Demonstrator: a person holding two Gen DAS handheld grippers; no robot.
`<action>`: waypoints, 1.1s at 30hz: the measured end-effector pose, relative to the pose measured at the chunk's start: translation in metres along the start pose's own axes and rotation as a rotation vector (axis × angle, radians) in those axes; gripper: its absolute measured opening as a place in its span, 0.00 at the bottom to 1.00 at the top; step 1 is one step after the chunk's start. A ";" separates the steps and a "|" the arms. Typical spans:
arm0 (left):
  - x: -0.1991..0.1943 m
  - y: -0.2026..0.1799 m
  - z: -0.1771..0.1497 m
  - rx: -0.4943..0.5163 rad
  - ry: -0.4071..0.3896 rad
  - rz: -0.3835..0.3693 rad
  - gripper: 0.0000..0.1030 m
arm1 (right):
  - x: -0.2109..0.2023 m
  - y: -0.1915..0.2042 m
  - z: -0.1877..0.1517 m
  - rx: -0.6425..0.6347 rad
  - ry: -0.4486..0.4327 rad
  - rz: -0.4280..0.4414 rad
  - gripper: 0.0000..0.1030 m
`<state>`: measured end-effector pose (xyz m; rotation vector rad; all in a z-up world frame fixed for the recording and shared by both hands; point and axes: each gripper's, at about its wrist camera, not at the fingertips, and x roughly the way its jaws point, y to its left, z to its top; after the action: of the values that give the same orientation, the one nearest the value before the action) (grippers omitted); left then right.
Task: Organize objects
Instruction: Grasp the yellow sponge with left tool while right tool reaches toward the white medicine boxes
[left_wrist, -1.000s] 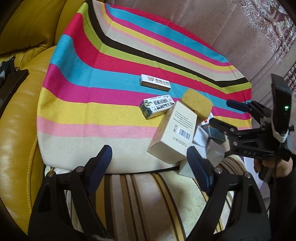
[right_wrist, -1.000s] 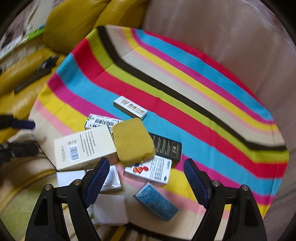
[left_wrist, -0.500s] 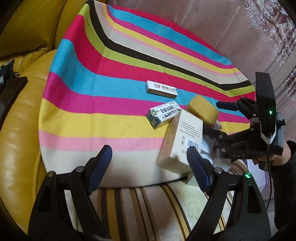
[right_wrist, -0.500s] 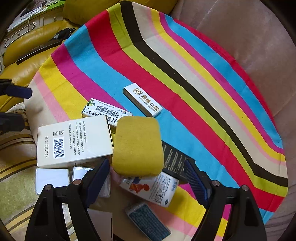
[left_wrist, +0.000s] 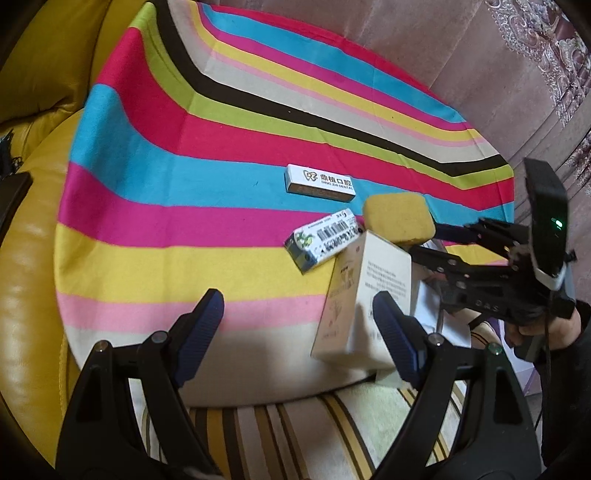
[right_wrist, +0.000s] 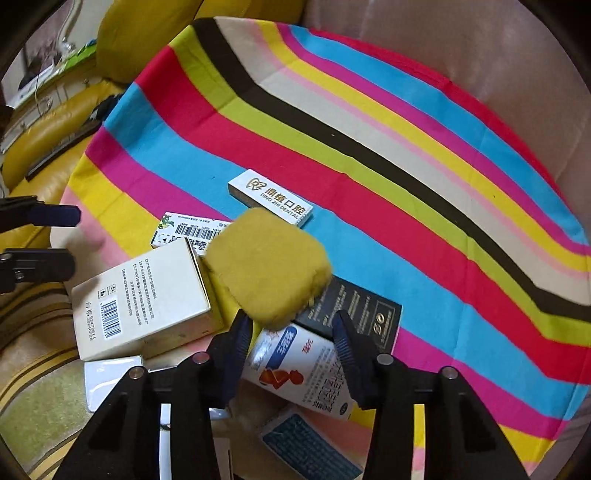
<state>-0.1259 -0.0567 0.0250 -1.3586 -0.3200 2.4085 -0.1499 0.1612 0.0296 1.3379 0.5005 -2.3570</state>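
Note:
A yellow sponge (right_wrist: 267, 264) lies tilted on a pile of small boxes at the near edge of the striped cloth (right_wrist: 388, 155). My right gripper (right_wrist: 291, 332) has its jaws closing around the sponge's near end. Its left pad touches the sponge, and a gap shows at the right pad. In the left wrist view the sponge (left_wrist: 399, 218) sits at the tips of the right gripper (left_wrist: 432, 242). My left gripper (left_wrist: 297, 328) stands open over the cloth's front edge, with a cream box (left_wrist: 365, 295) beside its right finger.
A white dental box (right_wrist: 271, 201) and a green-and-white barcode box (right_wrist: 184, 230) lie apart from the pile. Under the sponge are a black box (right_wrist: 362, 314), a white box with a red figure (right_wrist: 295, 369) and a blue pack (right_wrist: 310, 443). A yellow leather sofa (left_wrist: 33, 258) lies to the left.
The right gripper has come down onto the pile and its jaws have narrowed from wide open to close around the sponge's near end. The left gripper has drifted toward the cream box, still wide open.

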 end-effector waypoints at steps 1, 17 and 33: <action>0.003 -0.002 0.004 0.007 0.002 0.002 0.83 | -0.003 -0.003 -0.003 0.019 -0.005 0.001 0.41; 0.061 -0.064 0.053 0.022 0.125 -0.211 0.85 | -0.047 -0.039 -0.064 0.341 -0.039 0.000 0.69; 0.082 -0.078 0.057 0.051 0.121 -0.152 0.67 | -0.016 -0.046 -0.091 0.715 0.085 0.074 0.84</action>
<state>-0.1983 0.0474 0.0187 -1.3977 -0.3151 2.1860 -0.0986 0.2473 0.0049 1.7019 -0.4176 -2.5217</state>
